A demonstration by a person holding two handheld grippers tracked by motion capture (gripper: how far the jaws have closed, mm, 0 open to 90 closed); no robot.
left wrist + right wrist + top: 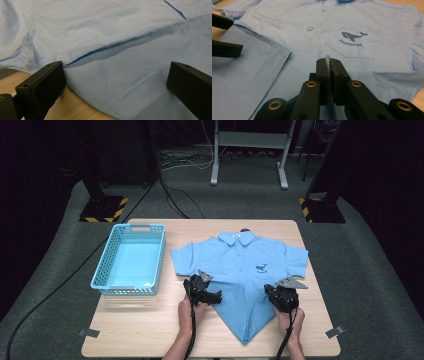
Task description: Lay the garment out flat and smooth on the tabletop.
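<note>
A light blue short-sleeved shirt lies front-up across the centre and right of a wooden table in the high view, its collar toward the far edge and both lower corners folded in so the hem end narrows to a point near the bottom of the frame. A dark whale print with lettering below it marks the chest pocket, seen right of centre in the right gripper view, with two buttons up the placket to its upper left.

The right gripper, held in the person's right hand at the lower right of the high view, is clamped on a thin fold of the shirt: in its own view the two black jaws stand pressed together with a strip of blue cloth pinched between them.

The left gripper, held in the left hand just left of centre in the high view, sits at the shirt's folded left edge. In the left gripper view its jaws stand wide apart at the lower left and lower right of the frame, with the folded flap of cloth lying between them and the left jaw just beside the fold's edge; nothing is gripped.

An empty light blue plastic basket stands on the table in the left of the high view, near the shirt's left sleeve but apart from it.
</note>
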